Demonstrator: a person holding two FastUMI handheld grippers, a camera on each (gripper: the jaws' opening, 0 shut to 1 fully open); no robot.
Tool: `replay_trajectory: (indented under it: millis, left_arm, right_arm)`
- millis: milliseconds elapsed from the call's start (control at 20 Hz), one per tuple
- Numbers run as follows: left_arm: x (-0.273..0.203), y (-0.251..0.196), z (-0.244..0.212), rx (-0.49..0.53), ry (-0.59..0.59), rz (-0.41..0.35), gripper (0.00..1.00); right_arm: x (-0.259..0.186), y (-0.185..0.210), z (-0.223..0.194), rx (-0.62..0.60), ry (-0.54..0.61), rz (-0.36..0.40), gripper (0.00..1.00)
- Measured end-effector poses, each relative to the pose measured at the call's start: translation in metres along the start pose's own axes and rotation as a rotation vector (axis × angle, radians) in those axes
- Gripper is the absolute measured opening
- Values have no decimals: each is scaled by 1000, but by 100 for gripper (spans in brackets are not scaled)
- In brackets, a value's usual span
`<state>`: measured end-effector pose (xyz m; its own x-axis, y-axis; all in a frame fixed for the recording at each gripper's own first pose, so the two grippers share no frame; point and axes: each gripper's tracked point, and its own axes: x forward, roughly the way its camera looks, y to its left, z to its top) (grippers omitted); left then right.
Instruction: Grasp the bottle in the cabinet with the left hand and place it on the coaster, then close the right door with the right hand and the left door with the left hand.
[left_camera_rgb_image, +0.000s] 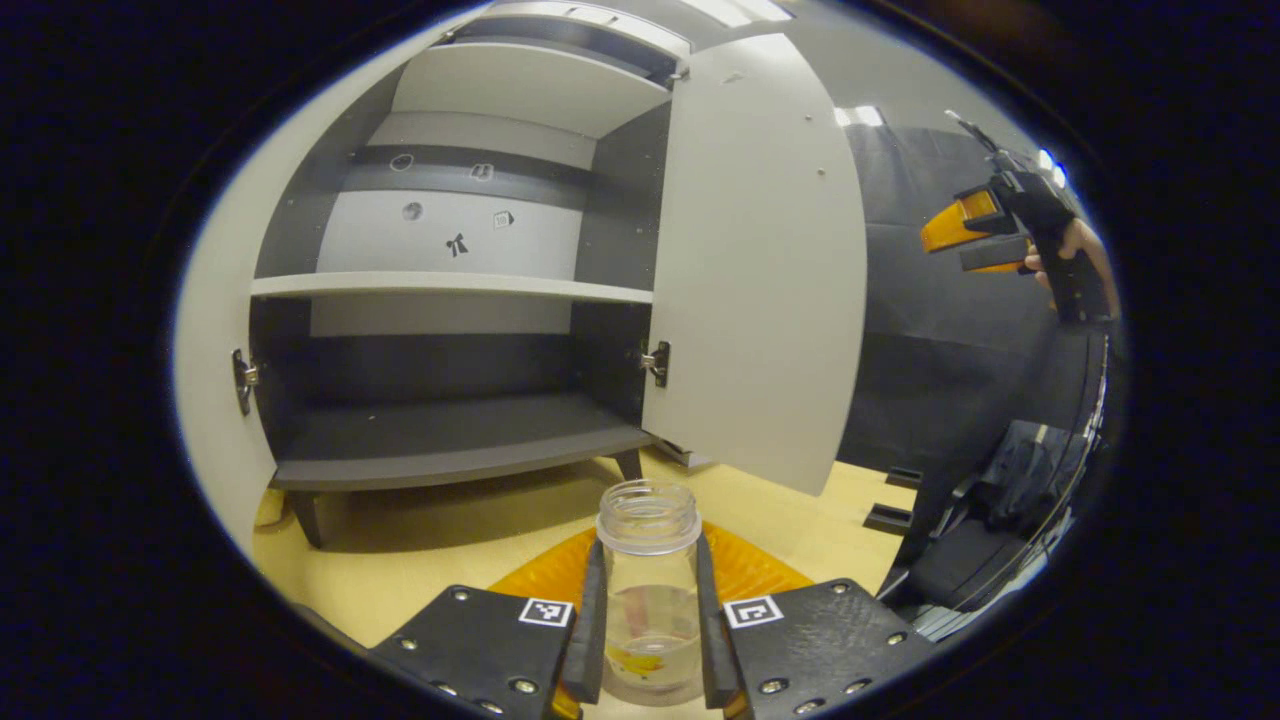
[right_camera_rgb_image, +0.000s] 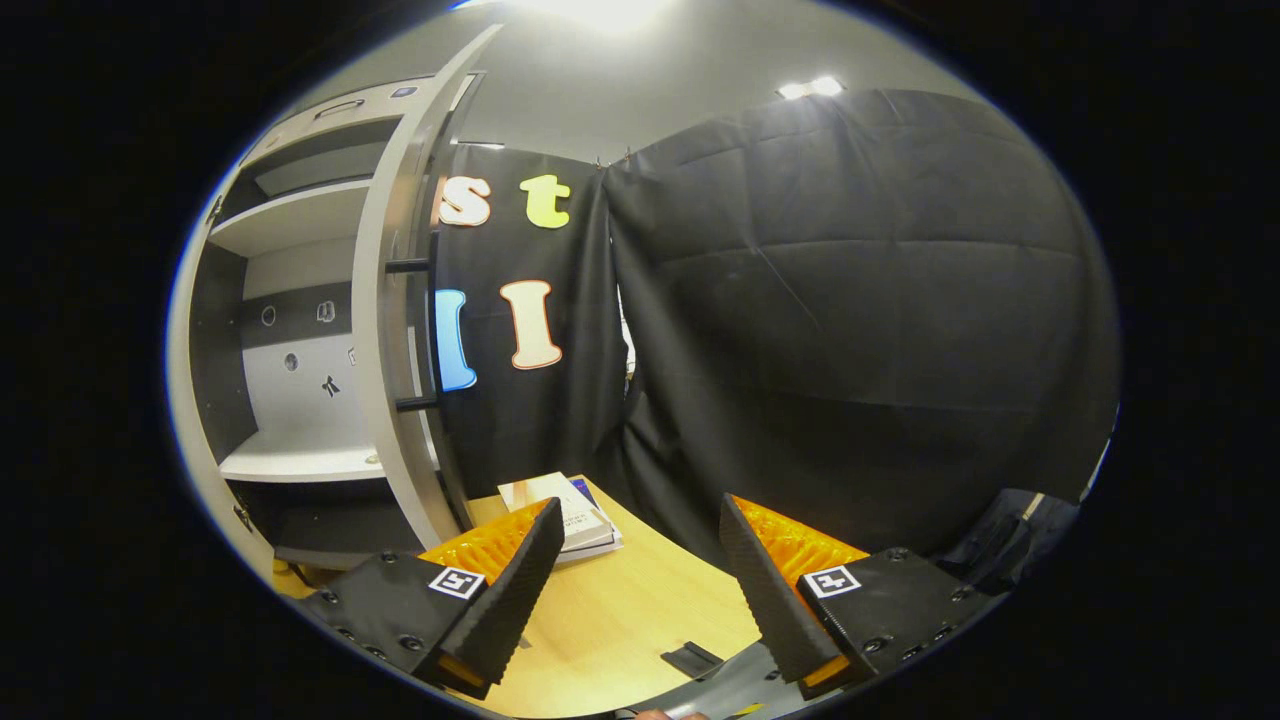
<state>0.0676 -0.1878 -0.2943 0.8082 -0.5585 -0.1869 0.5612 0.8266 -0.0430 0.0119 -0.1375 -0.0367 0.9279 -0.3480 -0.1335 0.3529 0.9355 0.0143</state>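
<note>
Left gripper view faces cabinet squarely; right gripper view obliquely (both near).

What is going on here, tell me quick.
A person works two tools. The left hand-held gripper is shut on a clear bottle over the orange coaster on the table. The right hand-held gripper is open near the right door. Both cabinet doors are open.
</note>
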Motion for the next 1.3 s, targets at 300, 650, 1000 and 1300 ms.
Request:
replay_trajectory:
  millis: [300, 650, 1000, 1300]
  left_arm:
    - [-2, -6, -14, 41, 5, -1, 47]
    - [-12, 0, -17, -5, 54, 34, 86]
    - [-42, -1, 20, -68, 64, 125, 100]
    - [-111, 15, 100, -57, 19, 313, 95]
  right_arm:
    - [-4, 1, -2, -11, 11, 0, 100]
    - [-6, 2, -10, 18, 56, 0, 97]
    - [27, 4, 4, 2, 41, 52, 100]
    - [66, 18, 10, 20, 46, 156, 97]
